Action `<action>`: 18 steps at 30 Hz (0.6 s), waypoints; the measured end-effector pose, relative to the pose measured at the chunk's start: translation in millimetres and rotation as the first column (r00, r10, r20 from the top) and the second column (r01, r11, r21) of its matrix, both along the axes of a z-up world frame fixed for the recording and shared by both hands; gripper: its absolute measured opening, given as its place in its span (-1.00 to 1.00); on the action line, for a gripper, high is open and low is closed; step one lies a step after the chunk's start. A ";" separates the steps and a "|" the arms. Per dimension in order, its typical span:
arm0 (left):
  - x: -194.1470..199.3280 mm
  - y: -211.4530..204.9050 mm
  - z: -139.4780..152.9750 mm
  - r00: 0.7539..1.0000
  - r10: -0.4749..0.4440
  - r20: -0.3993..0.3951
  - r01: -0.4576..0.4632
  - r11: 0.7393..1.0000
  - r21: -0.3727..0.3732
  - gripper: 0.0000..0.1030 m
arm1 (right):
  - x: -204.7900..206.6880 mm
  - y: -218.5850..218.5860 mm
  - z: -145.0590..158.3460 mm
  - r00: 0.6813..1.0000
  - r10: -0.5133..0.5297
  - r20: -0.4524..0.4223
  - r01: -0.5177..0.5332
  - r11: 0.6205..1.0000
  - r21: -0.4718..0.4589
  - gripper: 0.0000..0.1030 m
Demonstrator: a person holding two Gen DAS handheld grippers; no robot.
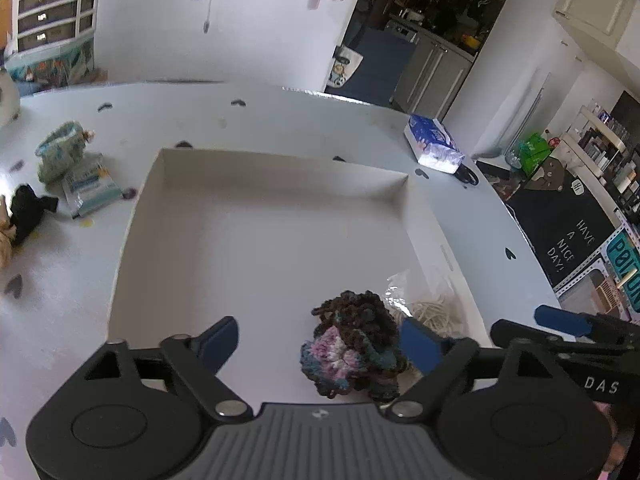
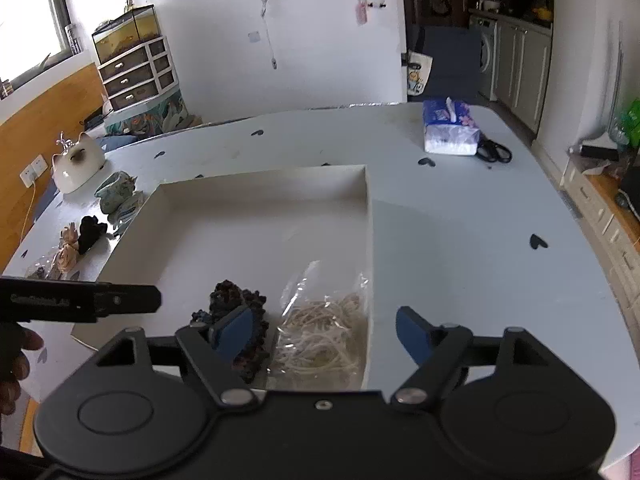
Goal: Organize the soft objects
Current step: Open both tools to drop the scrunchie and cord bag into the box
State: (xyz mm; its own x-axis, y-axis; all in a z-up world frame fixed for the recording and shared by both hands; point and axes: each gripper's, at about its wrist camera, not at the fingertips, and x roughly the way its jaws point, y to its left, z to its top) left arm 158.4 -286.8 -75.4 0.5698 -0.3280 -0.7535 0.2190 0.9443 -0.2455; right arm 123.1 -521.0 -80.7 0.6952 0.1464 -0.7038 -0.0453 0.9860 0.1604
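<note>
Hovering over white box [image 1: 140, 208], both tongs [image 1: 320, 344] [image 2: 324, 334] spread wide, empty; crochet piece [image 1: 356, 348] & bagged string [image 2: 324, 340] inside.

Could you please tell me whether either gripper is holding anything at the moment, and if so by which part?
Nothing is held: the left gripper and right gripper are open above the crocheted piece and clear bag in the box.

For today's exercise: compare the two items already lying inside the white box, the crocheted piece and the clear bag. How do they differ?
The crocheted piece is dark yarn with pink, white and blue patches; the clear bag is see-through plastic holding pale cream strands. The crocheted piece is bare and bunched into a lump; the bag lies flatter and crinkled. The bag lies against the white box's right wall; the crocheted piece lies to its left, further from that wall. Both rest at the box's near end, side by side.
</note>
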 end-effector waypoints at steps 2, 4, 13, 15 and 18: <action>-3.6 2.0 1.7 1.000 0.000 0.018 0.000 1.000 0.010 0.85 | -3.7 -0.6 0.3 1.000 -0.008 0.011 0.008 1.000 -0.009 0.62; -7.8 4.5 2.8 0.999 0.003 0.035 -0.004 1.000 0.023 0.93 | -6.7 -1.4 0.9 1.000 -0.015 0.022 0.015 1.000 -0.018 0.70; -17.9 14.9 2.3 0.997 0.031 0.073 -0.035 0.998 0.061 1.00 | -18.6 -3.1 2.0 0.998 -0.016 0.066 0.018 0.999 -0.026 0.94; -19.1 16.4 1.5 0.997 0.031 0.075 -0.036 0.997 0.069 1.00 | -20.1 -2.1 2.4 0.997 -0.015 0.073 0.018 0.999 -0.035 1.00; -21.3 18.5 0.0 0.997 0.026 0.071 -0.031 0.997 0.072 1.00 | -21.2 -1.1 2.3 0.997 -0.016 0.081 0.020 0.999 -0.040 1.00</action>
State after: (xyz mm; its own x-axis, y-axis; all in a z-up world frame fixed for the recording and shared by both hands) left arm 137.1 -268.3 -75.5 0.6306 -0.2562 -0.7326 0.2061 0.9653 -0.1603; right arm 101.9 -522.2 -78.3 0.7523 0.1056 -0.6504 -0.0387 0.9925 0.1163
